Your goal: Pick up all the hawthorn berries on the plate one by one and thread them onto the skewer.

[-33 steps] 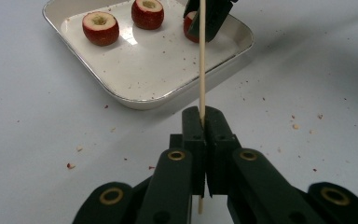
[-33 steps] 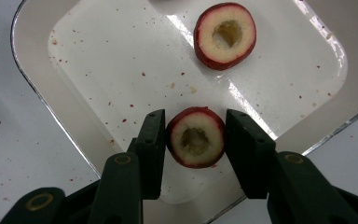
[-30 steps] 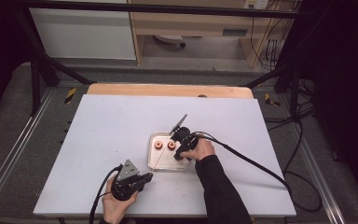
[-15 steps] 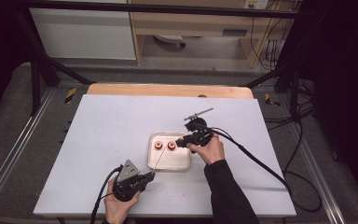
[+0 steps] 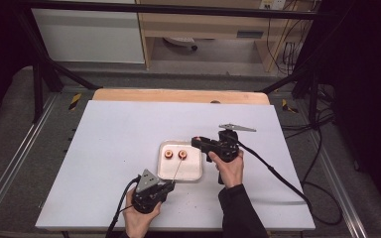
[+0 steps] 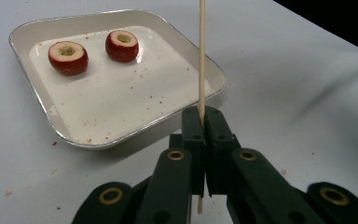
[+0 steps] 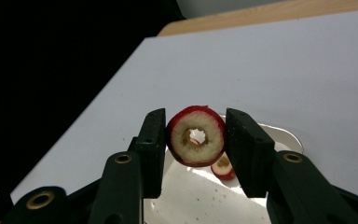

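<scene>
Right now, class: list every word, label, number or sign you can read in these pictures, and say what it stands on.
None can be read.
Tray, fruit pieces, skewer, table: no print.
Label on the far shelf: too blurred to read.

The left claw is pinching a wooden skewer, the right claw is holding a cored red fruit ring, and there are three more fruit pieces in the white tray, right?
Not quite: the tray holds two fruit pieces, not three, as the left gripper view shows. The rest stands.

skewer (image 6: 201,56) tip cut off by top edge.
</scene>
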Tool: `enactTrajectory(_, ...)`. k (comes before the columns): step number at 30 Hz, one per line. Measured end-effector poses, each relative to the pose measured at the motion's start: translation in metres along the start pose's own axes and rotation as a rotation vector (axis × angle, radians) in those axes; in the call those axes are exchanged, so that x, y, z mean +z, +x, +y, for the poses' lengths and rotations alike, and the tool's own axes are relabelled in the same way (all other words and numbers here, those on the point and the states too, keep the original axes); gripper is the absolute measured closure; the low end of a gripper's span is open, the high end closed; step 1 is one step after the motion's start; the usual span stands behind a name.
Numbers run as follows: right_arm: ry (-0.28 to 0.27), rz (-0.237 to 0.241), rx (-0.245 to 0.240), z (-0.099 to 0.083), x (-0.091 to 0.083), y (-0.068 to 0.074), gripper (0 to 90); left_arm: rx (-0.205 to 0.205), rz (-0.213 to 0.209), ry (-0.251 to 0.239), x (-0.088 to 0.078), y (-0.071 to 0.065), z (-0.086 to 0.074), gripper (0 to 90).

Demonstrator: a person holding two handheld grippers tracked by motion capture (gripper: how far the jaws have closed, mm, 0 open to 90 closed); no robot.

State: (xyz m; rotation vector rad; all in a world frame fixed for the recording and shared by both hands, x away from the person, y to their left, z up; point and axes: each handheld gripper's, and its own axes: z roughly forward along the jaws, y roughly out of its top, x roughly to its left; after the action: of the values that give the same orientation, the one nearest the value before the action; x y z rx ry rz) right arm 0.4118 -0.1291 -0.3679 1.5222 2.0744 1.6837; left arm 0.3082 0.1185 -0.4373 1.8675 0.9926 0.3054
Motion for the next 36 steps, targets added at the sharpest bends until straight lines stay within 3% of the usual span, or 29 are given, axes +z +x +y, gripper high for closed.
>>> enactTrajectory(4,-0.080,0.029,0.033,-0.006,-0.002,-0.003,60.2,-0.010,0.006,-0.005,0.004,-0.004,0.004,88.2)
enactTrajectory(6,-0.159,0.063,0.064,-0.012,-0.002,-0.004,60.2,-0.029,0.009,-0.008,0.009,-0.008,0.008,88.2)
enactTrajectory(13,-0.294,0.104,0.089,-0.021,-0.003,-0.004,60.2,-0.074,-0.001,-0.017,0.018,-0.014,0.014,88.2)
enactTrajectory(18,-0.328,0.123,0.094,-0.023,-0.004,-0.002,60.1,-0.084,-0.005,-0.019,0.020,-0.016,0.015,88.2)
enactTrajectory(36,-0.345,0.136,0.049,-0.028,-0.002,-0.002,60.2,-0.101,-0.015,-0.026,0.020,-0.020,0.023,88.2)
